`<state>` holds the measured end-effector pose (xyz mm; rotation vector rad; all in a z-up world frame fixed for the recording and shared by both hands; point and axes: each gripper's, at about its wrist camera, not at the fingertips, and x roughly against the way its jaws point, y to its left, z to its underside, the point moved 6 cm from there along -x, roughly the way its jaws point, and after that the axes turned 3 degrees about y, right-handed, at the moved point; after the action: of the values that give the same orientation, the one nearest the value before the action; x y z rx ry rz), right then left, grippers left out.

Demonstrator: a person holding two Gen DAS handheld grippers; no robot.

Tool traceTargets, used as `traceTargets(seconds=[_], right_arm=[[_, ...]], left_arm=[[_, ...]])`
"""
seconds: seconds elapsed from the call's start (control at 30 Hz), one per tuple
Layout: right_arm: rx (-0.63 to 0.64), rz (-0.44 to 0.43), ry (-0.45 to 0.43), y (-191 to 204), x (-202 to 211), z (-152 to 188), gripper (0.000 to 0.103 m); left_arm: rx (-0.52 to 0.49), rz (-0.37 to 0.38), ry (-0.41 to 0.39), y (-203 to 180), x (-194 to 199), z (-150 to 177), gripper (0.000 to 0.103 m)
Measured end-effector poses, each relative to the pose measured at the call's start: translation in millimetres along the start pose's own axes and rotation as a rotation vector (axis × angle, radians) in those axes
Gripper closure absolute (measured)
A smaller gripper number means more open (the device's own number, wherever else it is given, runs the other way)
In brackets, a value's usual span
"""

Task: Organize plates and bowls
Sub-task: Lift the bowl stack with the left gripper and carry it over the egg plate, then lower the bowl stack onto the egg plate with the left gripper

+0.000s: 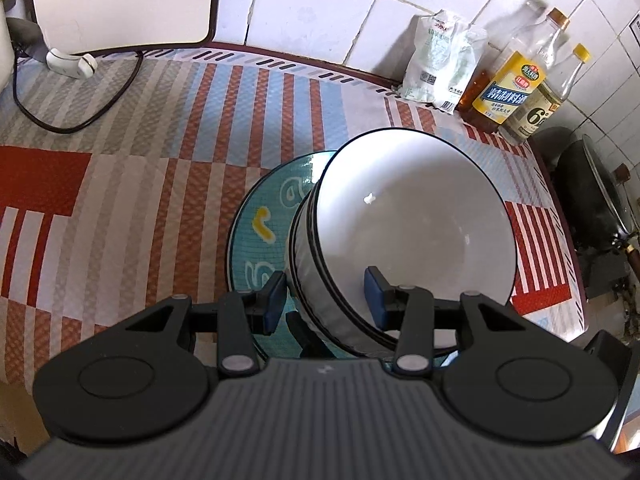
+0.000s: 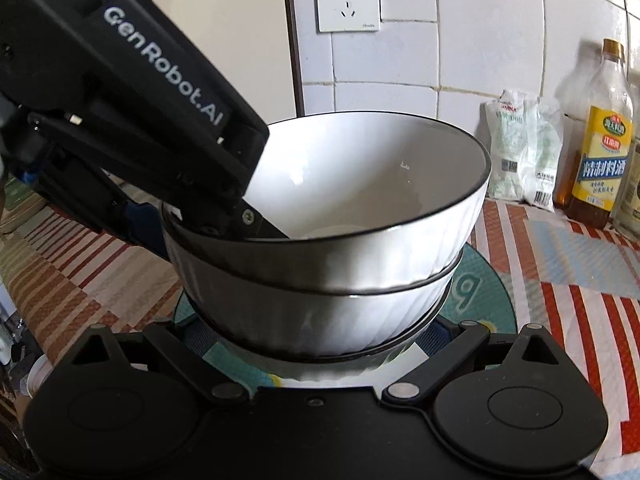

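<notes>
Two nested white bowls with black rims [image 1: 412, 216] [image 2: 360, 216] hang tilted over a teal plate [image 1: 260, 216] [image 2: 484, 296] that lies on the striped cloth. My left gripper [image 1: 325, 300] [image 2: 224, 216] is shut on the bowls' near wall, one blue pad outside and one inside. My right gripper [image 2: 320, 332] has its fingers spread wide against both sides of the lower bowl's base, with the tips hidden under the bowl. One of its dark fingers [image 1: 298, 330] shows below the bowls. Whether the bowls touch the plate I cannot tell.
A striped cloth [image 1: 160, 160] covers the counter. Against the tiled wall stand a white bag [image 1: 436, 60] and three bottles [image 1: 516, 80]. A dark wok [image 1: 592, 200] sits to the right. At the back left are a white appliance [image 1: 120, 0] and a black cable [image 1: 80, 116]; a wall socket [image 2: 347, 2] is above.
</notes>
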<state>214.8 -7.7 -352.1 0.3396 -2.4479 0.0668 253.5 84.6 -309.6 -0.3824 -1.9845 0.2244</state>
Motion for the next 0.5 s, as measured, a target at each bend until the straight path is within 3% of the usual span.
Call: traceTargets(seconds=[0.2,0.5], right_arm=[[0.097,0.002,0.050,-1.6,-12.7,-0.3,0.004],[0.015,0.003,0.092,-5.6,-16.1,-2.1,0.005]], left_arm=[[-0.025,0.005,0.010,0.1,-7.2,-0.6,0.063],[0.006,-0.008,0.024,1.8,-12.1,-5.8,0.063]])
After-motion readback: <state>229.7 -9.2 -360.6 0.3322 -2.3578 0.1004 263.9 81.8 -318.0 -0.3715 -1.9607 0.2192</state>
